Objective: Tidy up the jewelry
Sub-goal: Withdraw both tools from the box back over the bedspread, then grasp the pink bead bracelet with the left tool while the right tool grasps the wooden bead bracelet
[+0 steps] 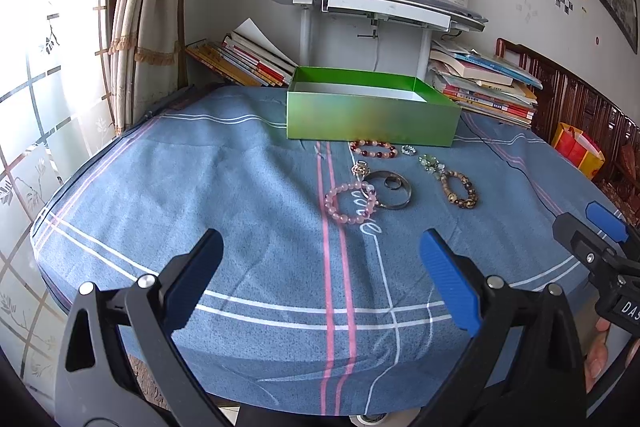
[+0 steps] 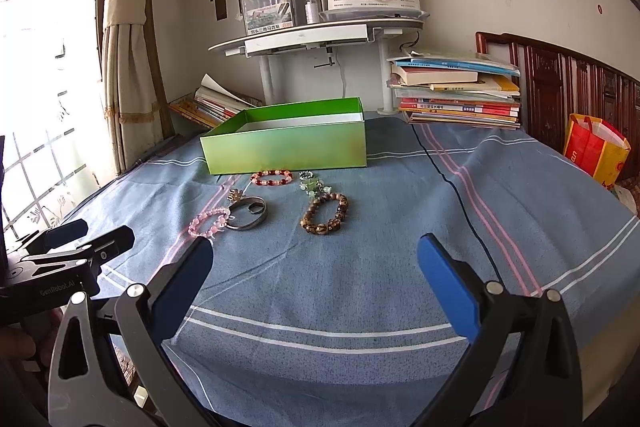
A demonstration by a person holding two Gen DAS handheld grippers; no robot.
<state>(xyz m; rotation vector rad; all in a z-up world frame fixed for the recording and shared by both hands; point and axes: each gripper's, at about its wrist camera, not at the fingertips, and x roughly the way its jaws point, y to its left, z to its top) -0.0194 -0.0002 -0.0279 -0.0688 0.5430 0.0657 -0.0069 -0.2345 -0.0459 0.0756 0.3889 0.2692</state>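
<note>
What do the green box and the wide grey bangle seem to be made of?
Green box: probably cardboard with a glossy coating; thin straight walls, white inside, soft sheen outside.
Wide grey bangle: probably metal, polished; smooth rigid band with bright reflections along its edge.

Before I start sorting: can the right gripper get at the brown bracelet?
Probably yes. The right gripper is open and empty, and the brown bracelet lies ahead of it on bare cloth, apart from the metal bangle; only green beads touch its far end.
</note>
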